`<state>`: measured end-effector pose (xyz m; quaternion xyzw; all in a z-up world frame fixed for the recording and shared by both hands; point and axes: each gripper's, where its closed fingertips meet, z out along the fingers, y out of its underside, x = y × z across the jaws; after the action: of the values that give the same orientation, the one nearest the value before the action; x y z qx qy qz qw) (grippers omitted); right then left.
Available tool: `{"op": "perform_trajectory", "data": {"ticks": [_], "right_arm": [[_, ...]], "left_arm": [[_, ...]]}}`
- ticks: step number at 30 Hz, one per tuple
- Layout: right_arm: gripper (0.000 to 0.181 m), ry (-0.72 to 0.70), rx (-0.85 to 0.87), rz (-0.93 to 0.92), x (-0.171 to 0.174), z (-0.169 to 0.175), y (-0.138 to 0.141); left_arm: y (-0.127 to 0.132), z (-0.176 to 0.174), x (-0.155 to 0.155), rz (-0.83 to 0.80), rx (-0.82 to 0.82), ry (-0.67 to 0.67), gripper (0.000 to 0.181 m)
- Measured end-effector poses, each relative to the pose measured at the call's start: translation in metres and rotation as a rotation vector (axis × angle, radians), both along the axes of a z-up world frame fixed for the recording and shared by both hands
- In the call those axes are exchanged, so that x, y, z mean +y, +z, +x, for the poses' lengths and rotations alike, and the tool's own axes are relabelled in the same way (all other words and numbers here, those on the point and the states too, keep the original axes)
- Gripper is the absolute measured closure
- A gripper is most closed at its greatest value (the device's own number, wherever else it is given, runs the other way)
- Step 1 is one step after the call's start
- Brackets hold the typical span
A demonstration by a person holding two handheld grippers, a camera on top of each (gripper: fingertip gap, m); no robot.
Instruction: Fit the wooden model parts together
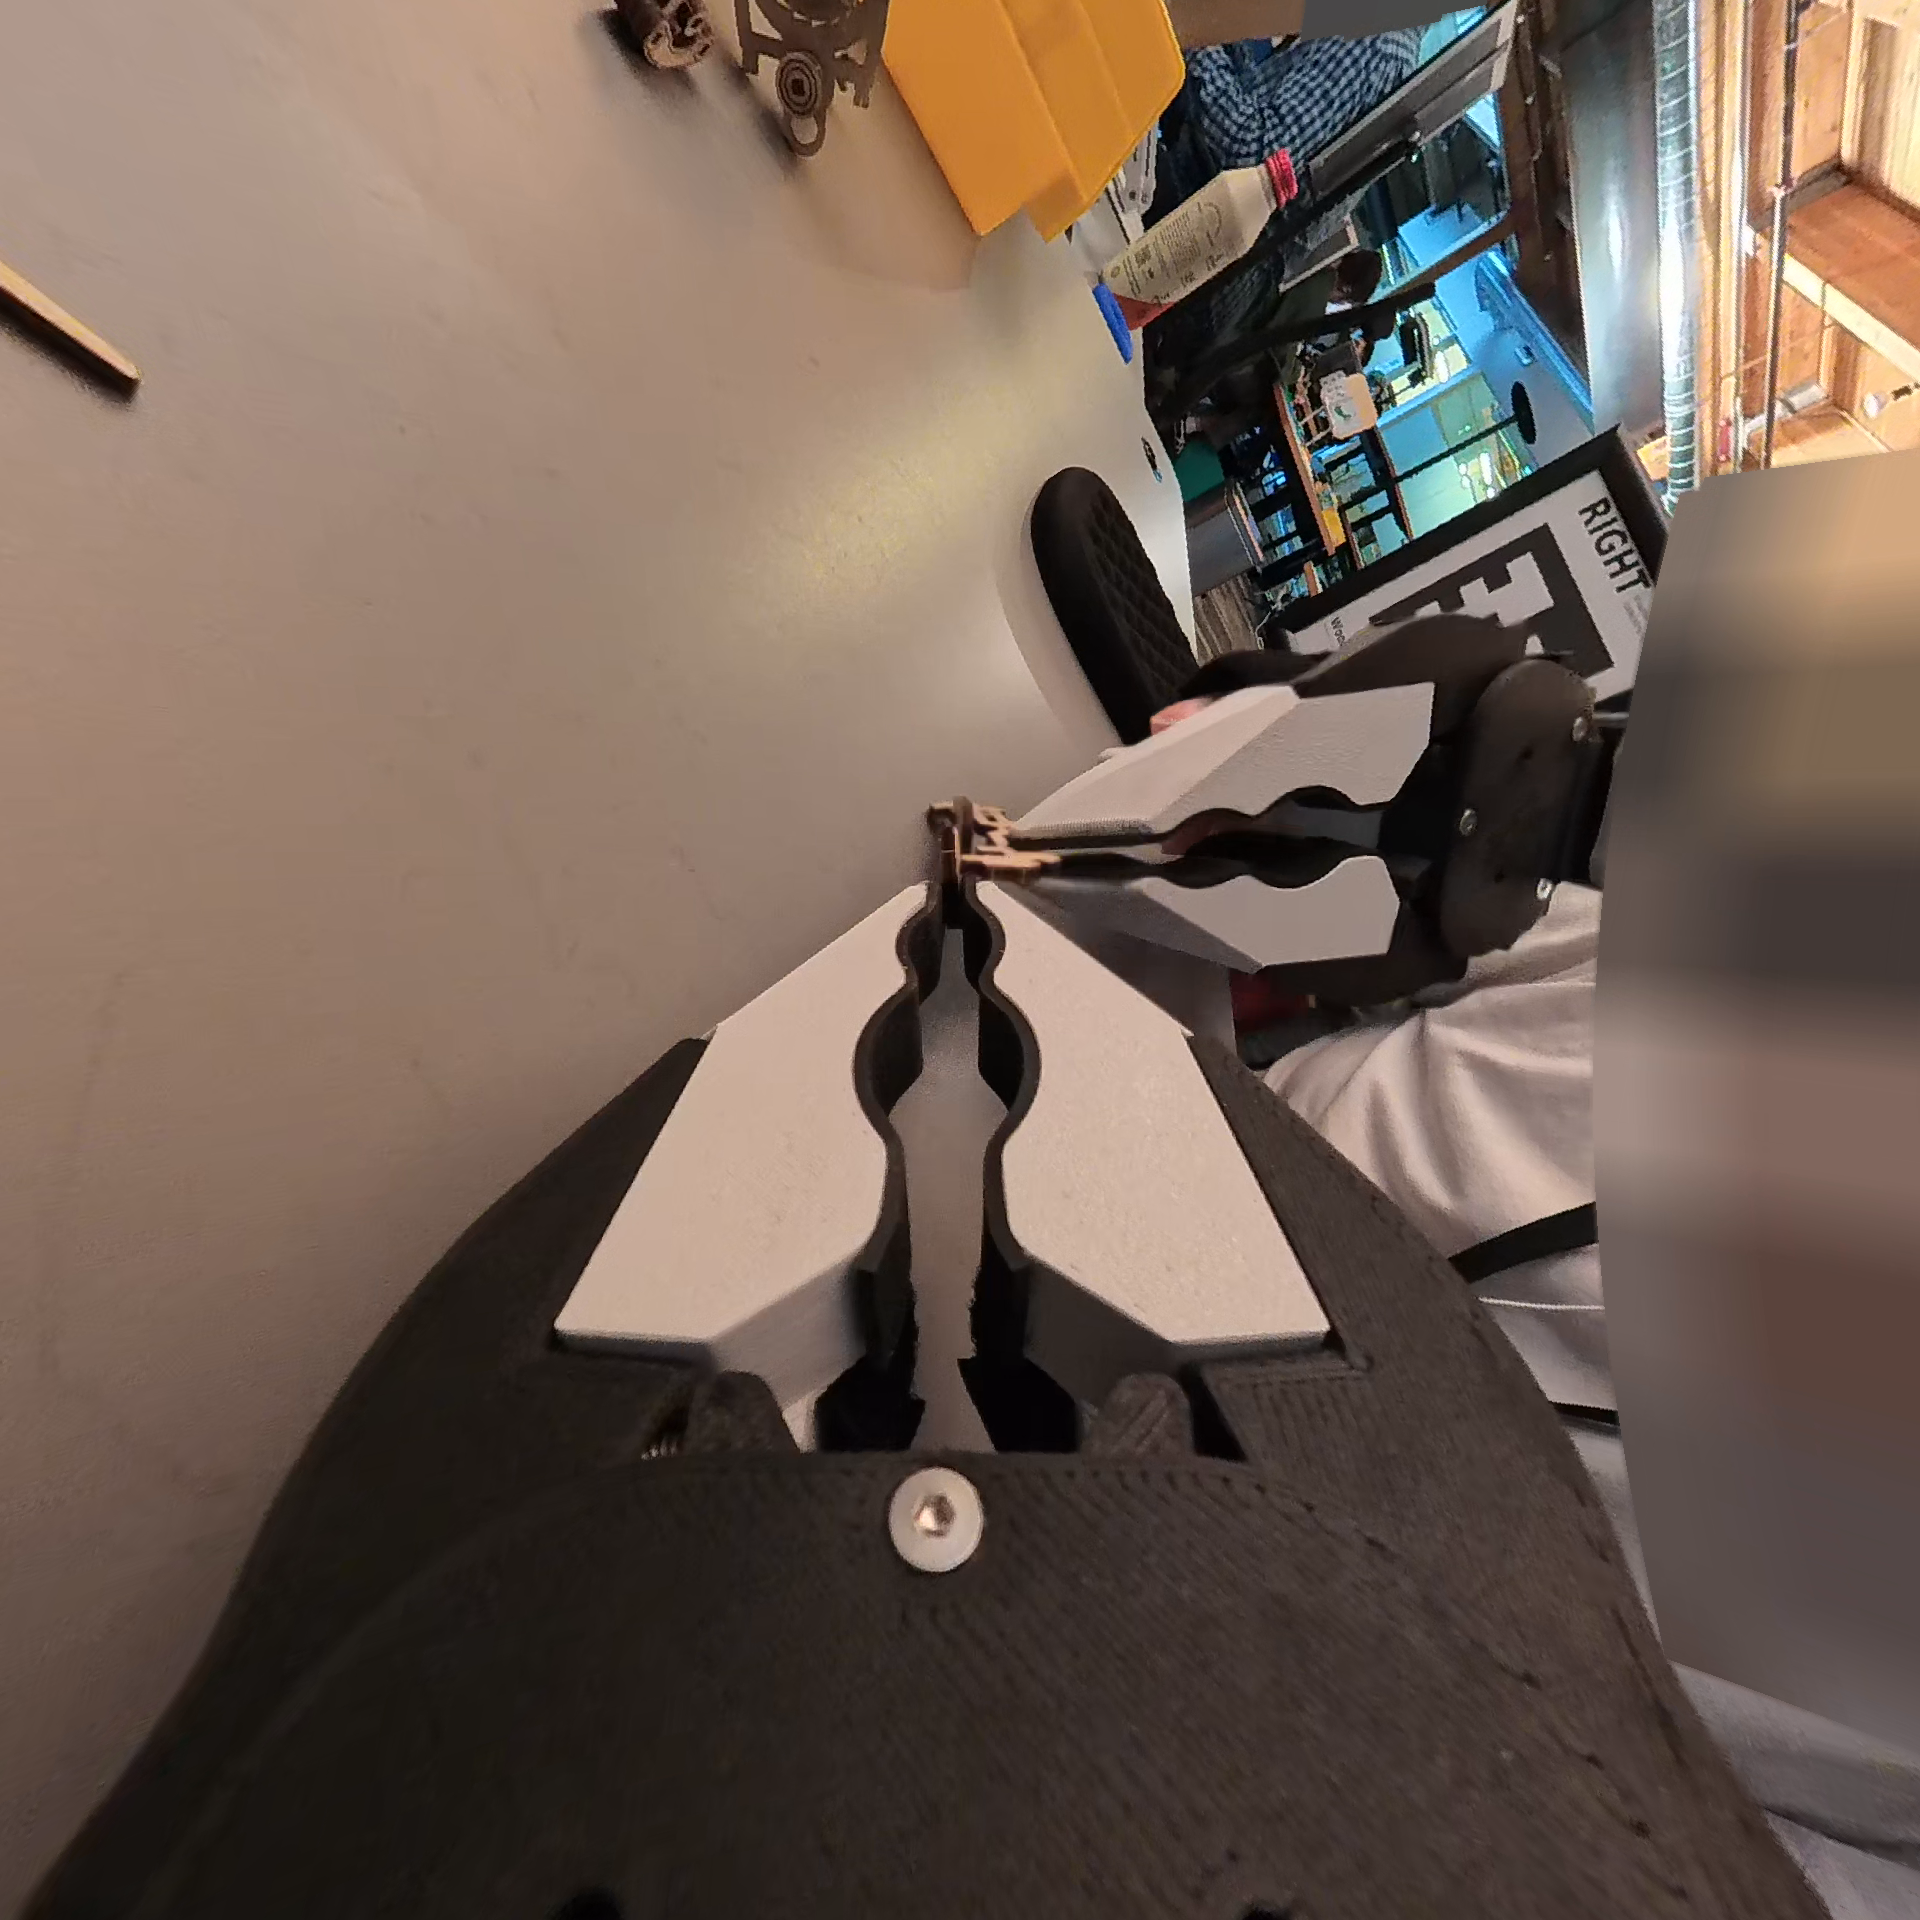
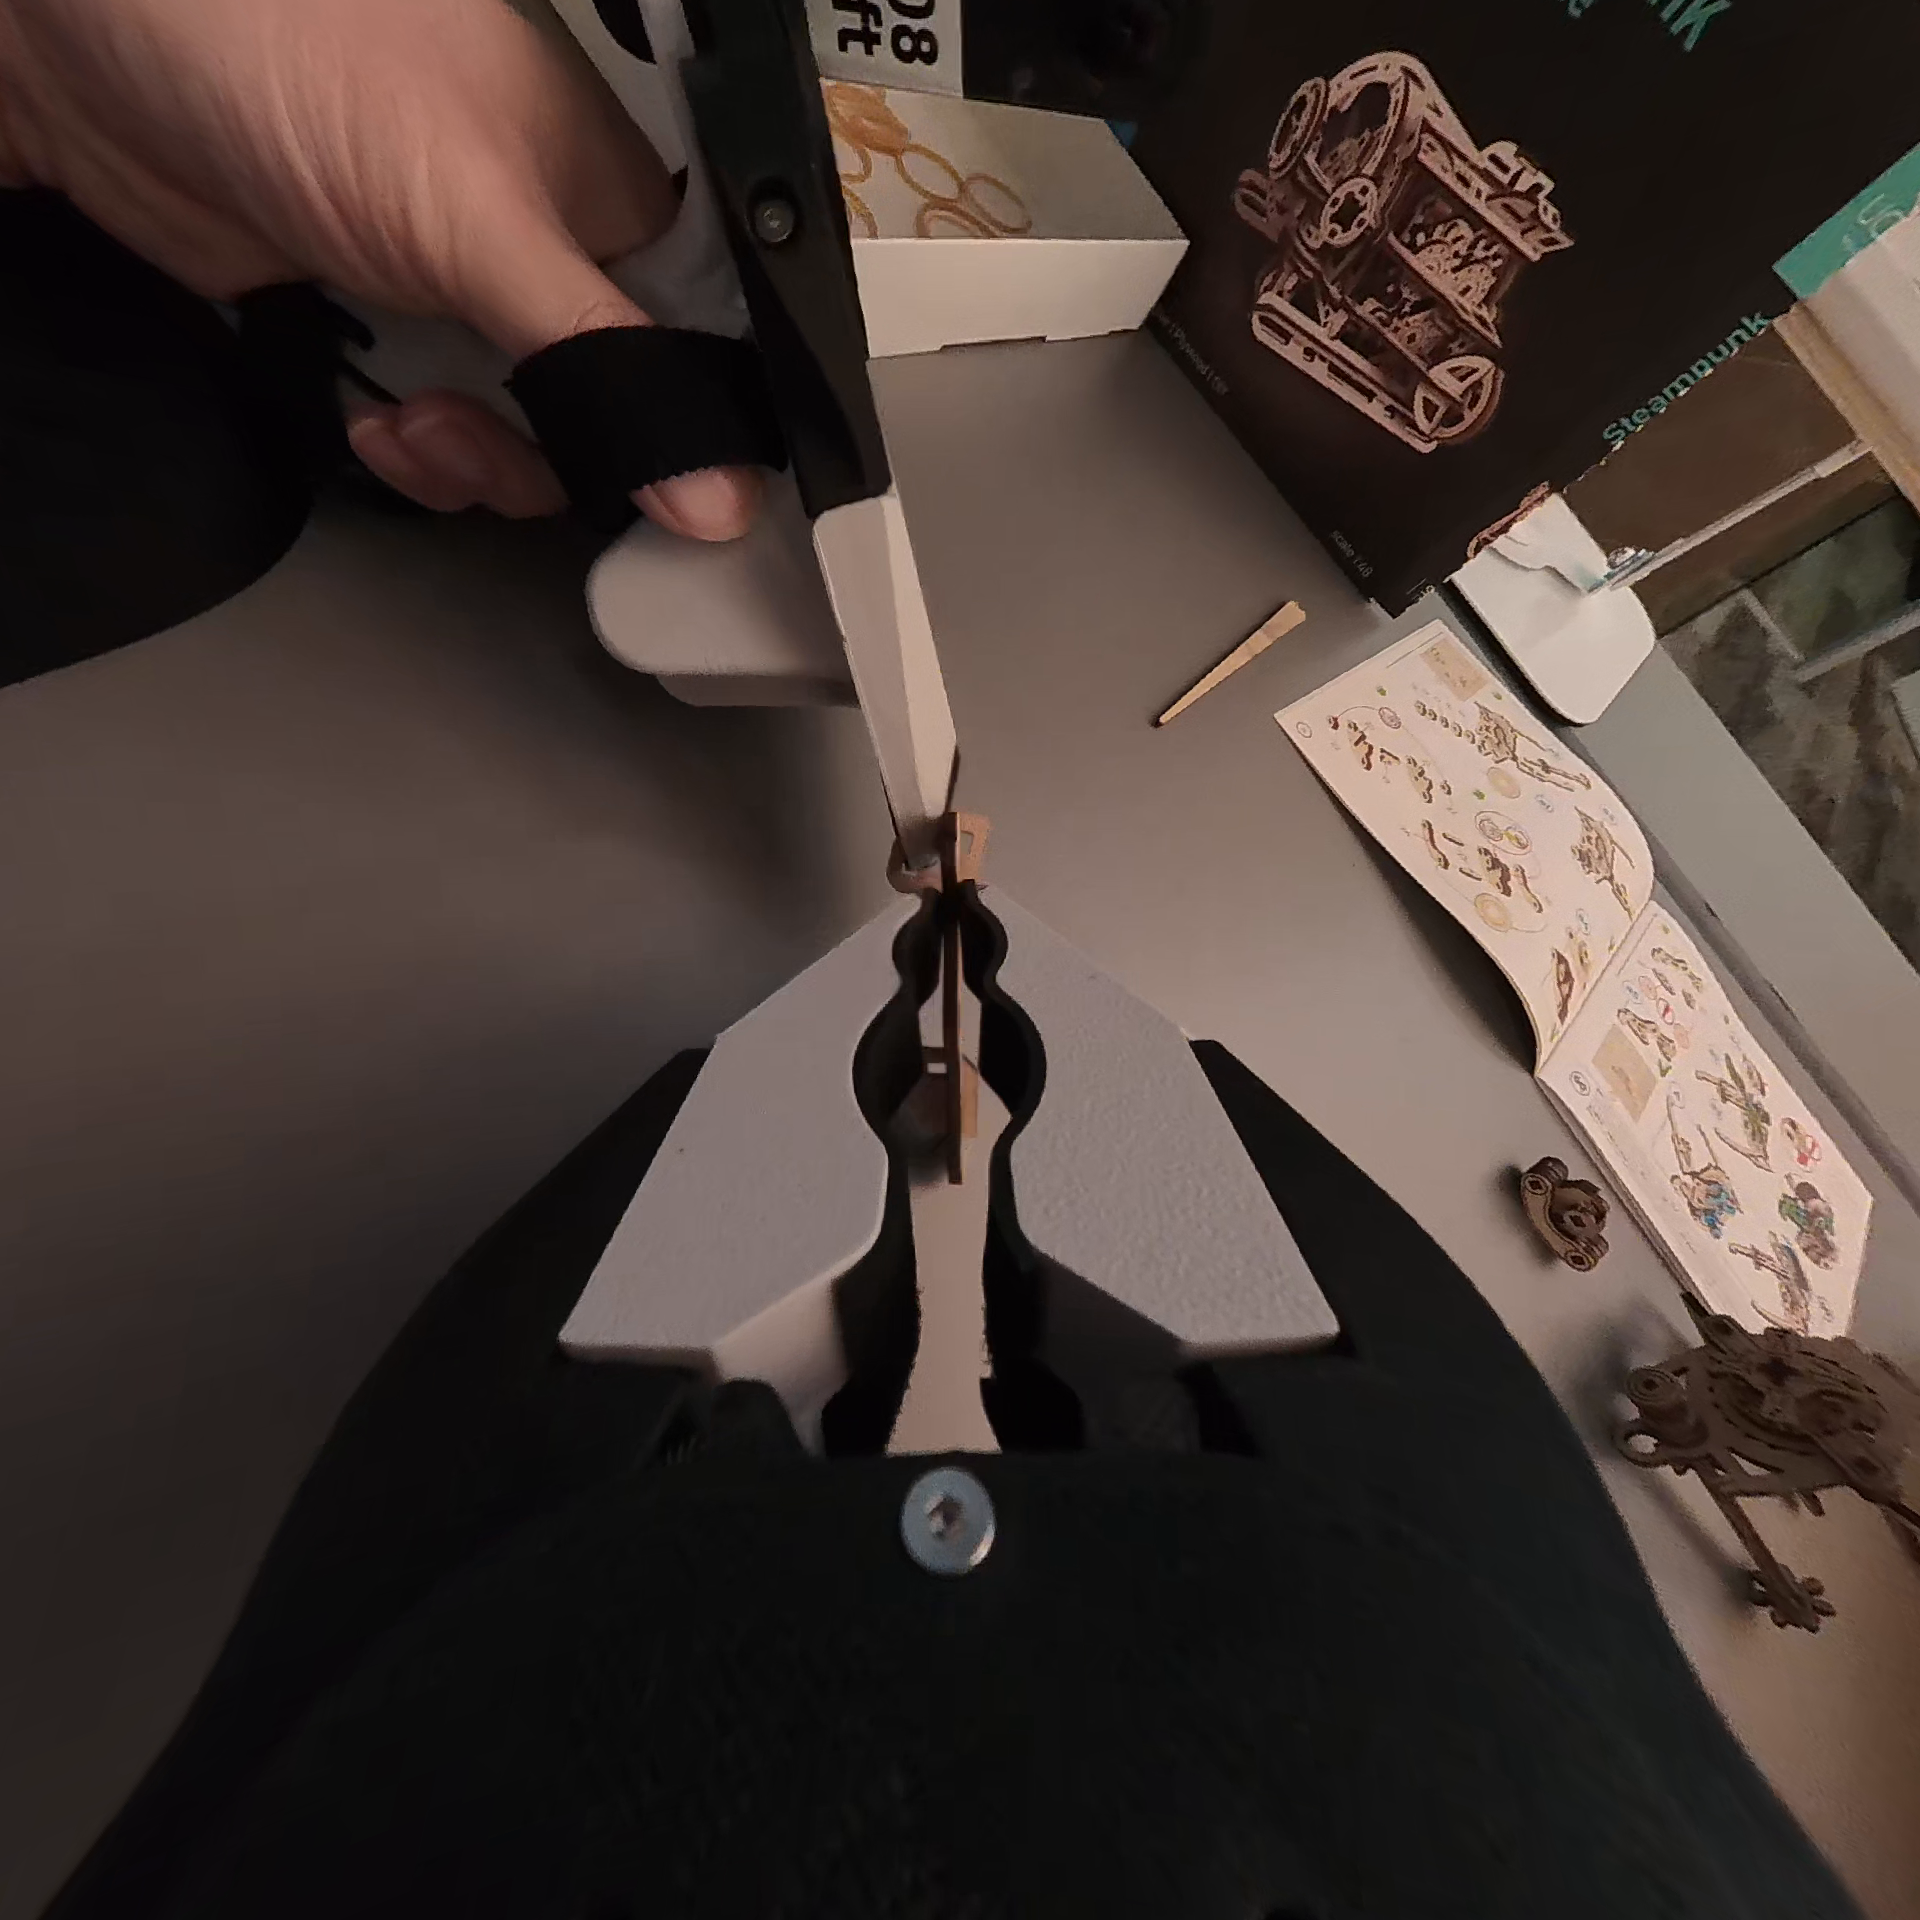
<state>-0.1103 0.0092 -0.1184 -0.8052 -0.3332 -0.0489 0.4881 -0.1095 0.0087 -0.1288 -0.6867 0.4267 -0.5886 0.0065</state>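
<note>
Above the desk [image 2: 416,935], your left gripper [image 1: 951,899] pinches a small wooden piece [image 1: 948,831]. Your right gripper [image 2: 940,904] clamps a flat wooden part [image 2: 951,1039] edge-on, so they can slot together.

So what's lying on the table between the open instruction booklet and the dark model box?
A thin wooden stick lies between the instruction booklet and the dark box; right wrist view.
</note>
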Motion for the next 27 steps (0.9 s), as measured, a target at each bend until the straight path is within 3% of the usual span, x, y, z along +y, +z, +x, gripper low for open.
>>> {"op": "perform_trajectory", "data": {"ticks": [11, 27], "right_arm": [[0.180, 0.039, 0.583, -0.219, 0.002, 0.006, 0.016], [0.178, 0.020, 0.426, -0.300, 0.008, 0.002, -0.001]], "left_arm": [[0.005, 0.004, -0.002, -0.010, 0.007, 0.032, 0.181], [-0.003, 0.007, -0.004, 0.042, 0.074, 0.057, 0.181]]}}
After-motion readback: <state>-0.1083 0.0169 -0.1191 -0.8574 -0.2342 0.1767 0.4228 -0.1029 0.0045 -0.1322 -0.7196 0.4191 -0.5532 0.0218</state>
